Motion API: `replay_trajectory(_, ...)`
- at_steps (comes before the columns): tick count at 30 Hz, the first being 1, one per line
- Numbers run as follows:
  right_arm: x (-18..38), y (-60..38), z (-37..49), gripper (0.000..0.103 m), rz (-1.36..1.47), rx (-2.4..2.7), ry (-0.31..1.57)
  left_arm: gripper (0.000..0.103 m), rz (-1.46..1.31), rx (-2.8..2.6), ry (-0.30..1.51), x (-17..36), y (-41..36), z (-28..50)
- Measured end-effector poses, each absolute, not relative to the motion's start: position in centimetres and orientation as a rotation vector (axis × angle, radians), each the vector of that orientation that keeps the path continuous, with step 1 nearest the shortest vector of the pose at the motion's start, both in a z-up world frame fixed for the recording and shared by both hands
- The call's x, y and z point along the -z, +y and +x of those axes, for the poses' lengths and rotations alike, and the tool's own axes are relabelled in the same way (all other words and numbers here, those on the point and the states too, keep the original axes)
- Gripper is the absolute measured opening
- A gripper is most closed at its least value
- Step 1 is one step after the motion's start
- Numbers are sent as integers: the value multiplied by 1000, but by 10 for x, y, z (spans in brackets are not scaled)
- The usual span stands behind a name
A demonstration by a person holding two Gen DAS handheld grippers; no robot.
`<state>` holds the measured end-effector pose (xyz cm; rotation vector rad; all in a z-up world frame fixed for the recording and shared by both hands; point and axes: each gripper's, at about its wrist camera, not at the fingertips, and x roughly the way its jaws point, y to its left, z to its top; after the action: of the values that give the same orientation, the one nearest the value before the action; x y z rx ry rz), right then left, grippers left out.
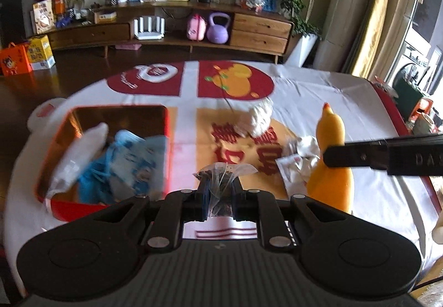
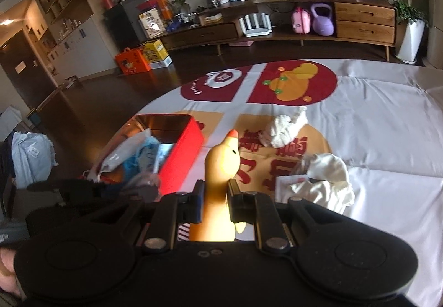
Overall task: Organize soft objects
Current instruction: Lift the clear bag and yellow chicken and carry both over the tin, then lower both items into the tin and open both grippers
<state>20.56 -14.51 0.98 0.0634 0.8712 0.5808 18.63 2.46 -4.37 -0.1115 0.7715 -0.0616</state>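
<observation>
My left gripper [image 1: 219,185] is shut on a small clear bag of dark bits [image 1: 221,182], held above the table beside the red box [image 1: 160,113]. The box holds white and blue soft packets [image 1: 121,157]. My right gripper [image 2: 215,190] is shut on the neck of a yellow rubber duck [image 2: 221,157], which also shows in the left wrist view [image 1: 331,141] with the right gripper's finger [image 1: 382,155] across it. The red box [image 2: 182,146] lies just left of the duck in the right wrist view.
A white crumpled cloth [image 2: 288,127] lies mid-table and a white cloth pile with a packet [image 2: 326,179] lies to the right. The table wears a white, red and yellow printed cover [image 2: 387,119]. A wooden sideboard [image 2: 360,19] stands across the room.
</observation>
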Motion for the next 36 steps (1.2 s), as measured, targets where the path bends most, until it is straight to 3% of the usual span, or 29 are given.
replay_trajectory(21, -43, -54, 223, 16, 23, -694, 819, 15, -99, -96, 661, -10, 129, 188)
replay_trajectory(36, -9, 13, 262, 16, 7, -710, 890, 15, -132, -167, 734, 30, 189, 228)
